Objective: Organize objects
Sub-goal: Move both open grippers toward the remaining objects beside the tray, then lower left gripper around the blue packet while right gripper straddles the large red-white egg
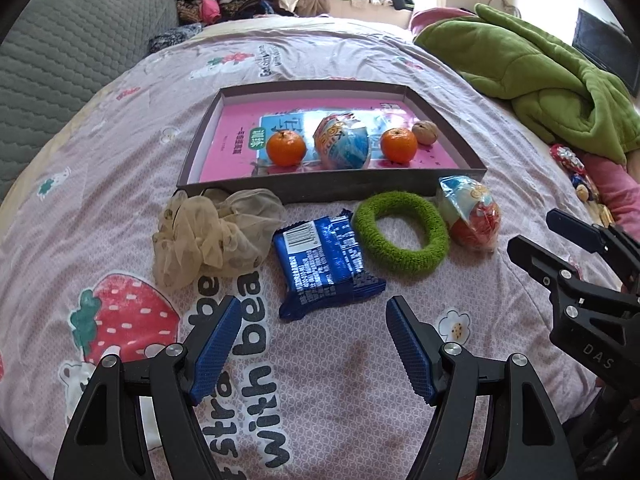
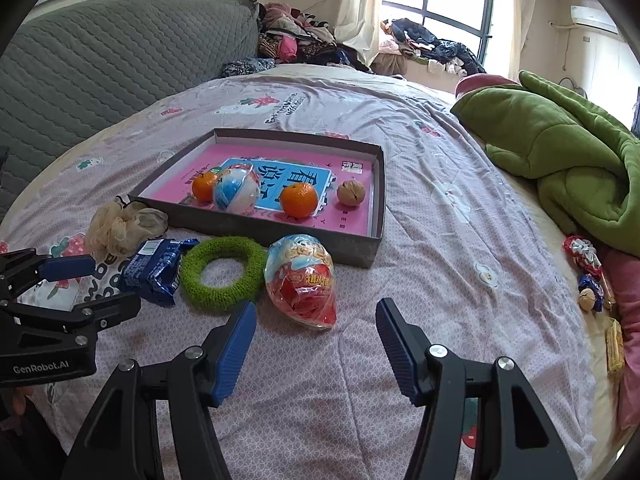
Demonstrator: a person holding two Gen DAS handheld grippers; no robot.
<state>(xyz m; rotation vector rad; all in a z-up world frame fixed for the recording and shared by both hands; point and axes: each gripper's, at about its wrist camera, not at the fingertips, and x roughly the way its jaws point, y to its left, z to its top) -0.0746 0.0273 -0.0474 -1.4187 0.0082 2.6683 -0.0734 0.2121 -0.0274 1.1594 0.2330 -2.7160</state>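
A shallow grey box (image 1: 320,194) (image 2: 256,230) on the bed holds a pink book, two oranges (image 1: 285,148) (image 1: 398,145), a wrapped egg toy (image 1: 343,144) and a walnut (image 1: 425,132). In front of it lie a beige scrunchie (image 1: 208,236), a blue snack packet (image 1: 326,266) (image 2: 154,270), a green hair ring (image 1: 402,234) (image 2: 222,272) and a red wrapped egg toy (image 1: 474,218) (image 2: 302,280). My left gripper (image 1: 314,312) is open and empty just before the blue packet. My right gripper (image 2: 316,316) is open and empty just before the red egg toy.
A green blanket (image 2: 560,160) is heaped at the right. Small snacks and a walnut (image 2: 590,280) lie along the right bed edge. A grey quilted headboard (image 2: 100,68) stands at the left, and clothes piles (image 2: 292,40) lie at the back.
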